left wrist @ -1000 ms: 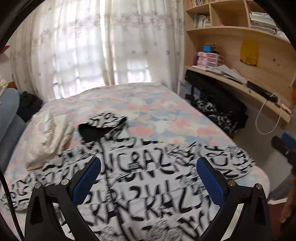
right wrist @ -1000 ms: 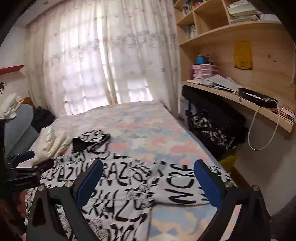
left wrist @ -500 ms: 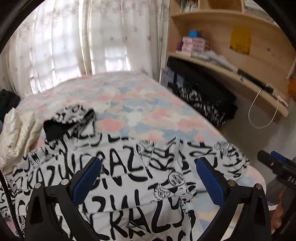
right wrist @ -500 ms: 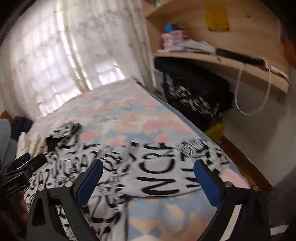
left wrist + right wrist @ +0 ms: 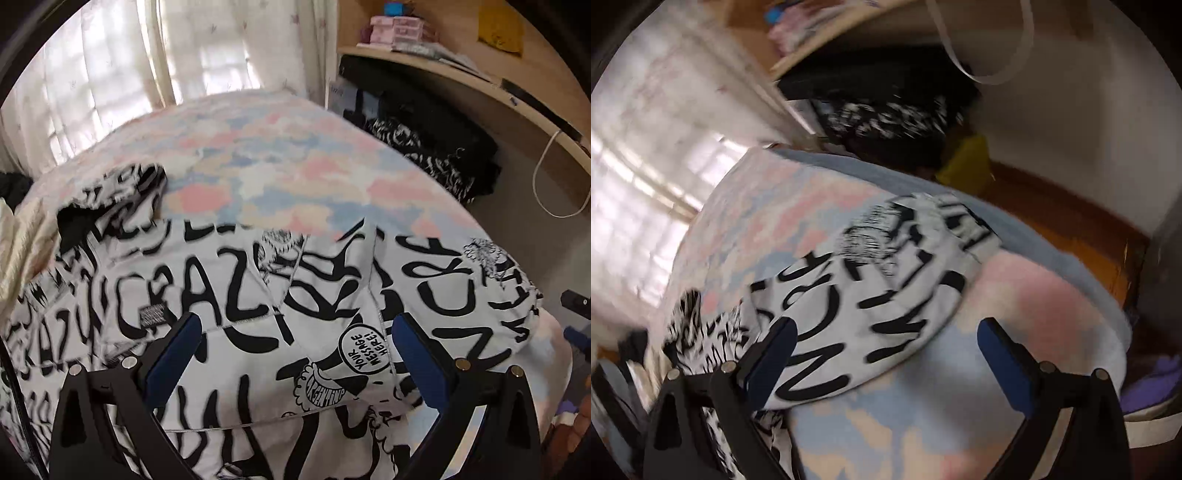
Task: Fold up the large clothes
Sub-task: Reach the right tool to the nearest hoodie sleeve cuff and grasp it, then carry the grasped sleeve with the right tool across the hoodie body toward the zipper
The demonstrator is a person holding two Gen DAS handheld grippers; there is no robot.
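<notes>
A bed with a pastel pink, blue and cream sheet (image 5: pixel 280 173) carries a spread white hooded garment printed with black lettering (image 5: pixel 236 295)

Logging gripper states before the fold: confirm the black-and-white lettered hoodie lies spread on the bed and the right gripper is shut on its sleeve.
Wrong on the grip. The right wrist view shows the right gripper open, jaws wide above the sleeve, holding nothing. The hoodie does lie spread on the bed.

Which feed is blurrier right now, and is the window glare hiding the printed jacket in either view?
Right wrist view: heavy motion smear, the printed jacket readable but soft, window blown out at left without covering it. Left wrist view: sharper near the left hand-held gripper, blur mostly on the hood; the curtains glare white, yet the jacket print stays legible. Both show fisheye bending at the edges.
</notes>
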